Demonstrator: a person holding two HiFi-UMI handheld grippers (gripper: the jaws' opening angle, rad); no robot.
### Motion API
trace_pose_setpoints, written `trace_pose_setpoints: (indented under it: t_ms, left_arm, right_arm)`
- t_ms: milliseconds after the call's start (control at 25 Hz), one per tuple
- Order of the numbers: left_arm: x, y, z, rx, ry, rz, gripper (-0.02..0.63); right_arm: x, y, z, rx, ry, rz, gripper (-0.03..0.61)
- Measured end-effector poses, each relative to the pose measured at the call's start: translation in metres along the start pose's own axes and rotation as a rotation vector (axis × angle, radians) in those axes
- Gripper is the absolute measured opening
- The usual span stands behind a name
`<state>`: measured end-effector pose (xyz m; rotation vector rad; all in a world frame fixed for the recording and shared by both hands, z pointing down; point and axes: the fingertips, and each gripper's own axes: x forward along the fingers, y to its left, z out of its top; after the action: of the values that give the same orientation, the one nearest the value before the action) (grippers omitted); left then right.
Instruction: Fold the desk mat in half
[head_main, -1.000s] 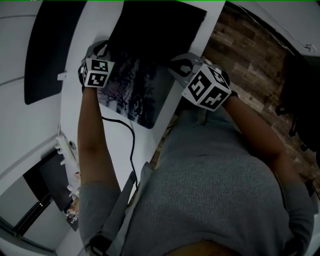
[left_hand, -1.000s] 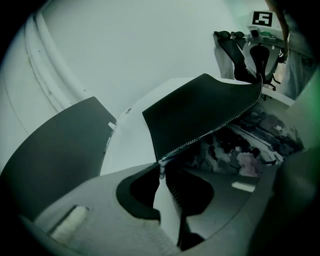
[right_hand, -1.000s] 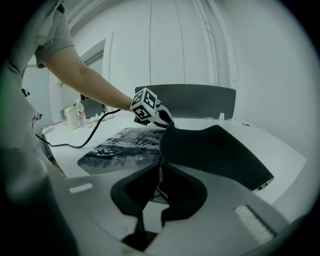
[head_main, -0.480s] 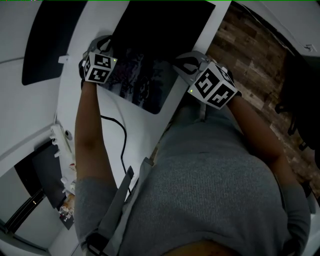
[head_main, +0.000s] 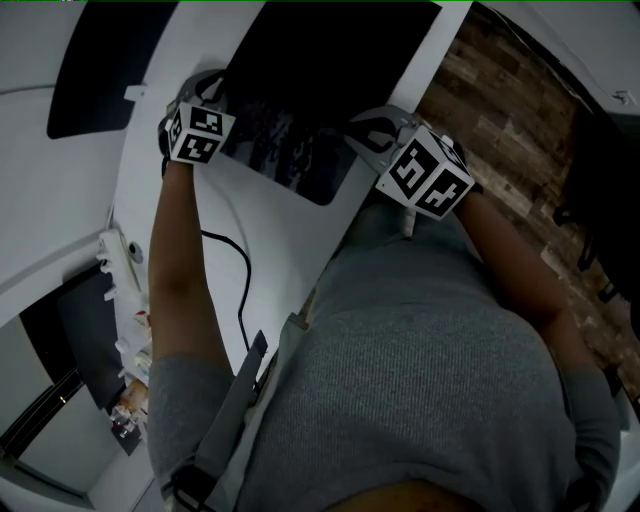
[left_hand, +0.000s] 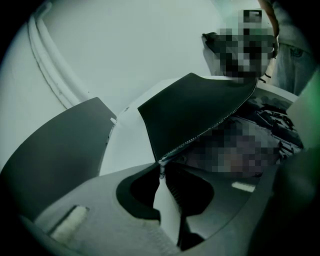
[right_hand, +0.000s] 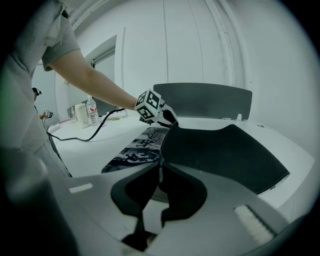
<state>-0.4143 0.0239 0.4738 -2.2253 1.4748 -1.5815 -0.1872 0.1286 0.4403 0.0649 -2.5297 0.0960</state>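
1. The desk mat (head_main: 318, 70) lies on the surface (head_main: 285, 240), its near edge lifted over.
2. The left claw (left_hand: 161, 169) and right claw (right_hand: 160, 167) each pinch a near corner.
3. It seems thin, floppy and light; the corners suit gripping.

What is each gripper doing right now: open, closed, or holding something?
Left gripper: closed, holding one corner of the lifted desk mat.
Right gripper: closed, holding the same lifted edge of the desk mat.
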Motion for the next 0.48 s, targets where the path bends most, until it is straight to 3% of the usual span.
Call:
trace_pose_setpoints:
  t_ms: [480]
  left_arm:
    - [-0.023, -0.013, -0.025, -0.003, -0.007, 0.000, 0.040]
  right_arm:
    - [0.009, 0.036, 0.003, -0.027, 0.009, 0.058, 0.026]
